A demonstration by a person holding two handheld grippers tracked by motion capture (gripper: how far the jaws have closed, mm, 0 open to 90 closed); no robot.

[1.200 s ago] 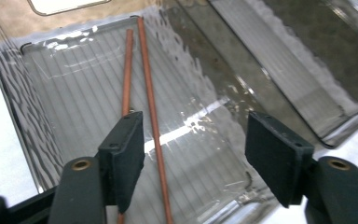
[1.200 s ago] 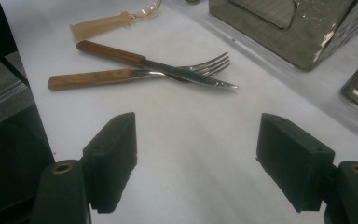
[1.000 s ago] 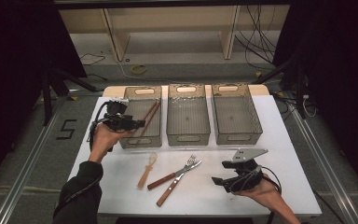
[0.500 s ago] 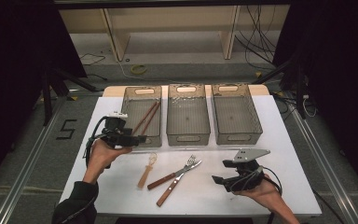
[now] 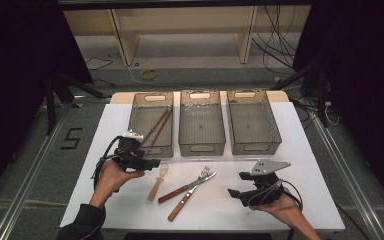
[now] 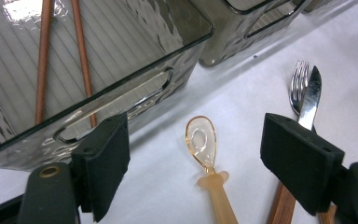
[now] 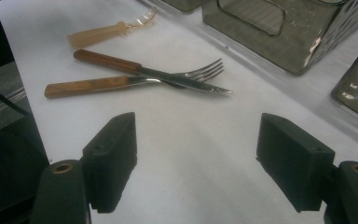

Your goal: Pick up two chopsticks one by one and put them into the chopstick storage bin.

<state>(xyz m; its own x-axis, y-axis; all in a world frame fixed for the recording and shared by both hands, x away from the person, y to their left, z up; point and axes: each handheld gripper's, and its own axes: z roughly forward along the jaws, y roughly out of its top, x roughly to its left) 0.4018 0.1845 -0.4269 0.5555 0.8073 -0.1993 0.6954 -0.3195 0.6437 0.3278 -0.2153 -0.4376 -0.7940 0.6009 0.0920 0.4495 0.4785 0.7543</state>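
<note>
**Left jaws spread over the spoon, chopsticks in the left bin**

Left hand-held gripper [image 5: 152, 163] sits just off the near end of the left bin [image 5: 136, 112], low over the white worktop [image 5: 310, 165]. Its jaws have just been opening and now stand wide apart, pressing on nothing. In the left gripper view the amber plastic spoon [image 6: 205, 154] lies on the worktop between the two pads, bowl toward the bin, touched by neither.

Two brown chopsticks [image 5: 156, 129] lie slanted inside the left bin, side by side. Middle bin [image 5: 201, 145] and right bin [image 5: 275, 127] stand in a row beside it.

Wooden-handled fork [image 5: 187, 187] and wooden-handled knife [image 5: 189, 196] lie crossed near their metal ends, just right of the spoon, at the middle of the worktop.

Right hand-held gripper [image 5: 235, 194] rests near the front right of the worktop, jaws spread, bare worktop between them. It points toward the fork and knife, well apart from them.
</note>
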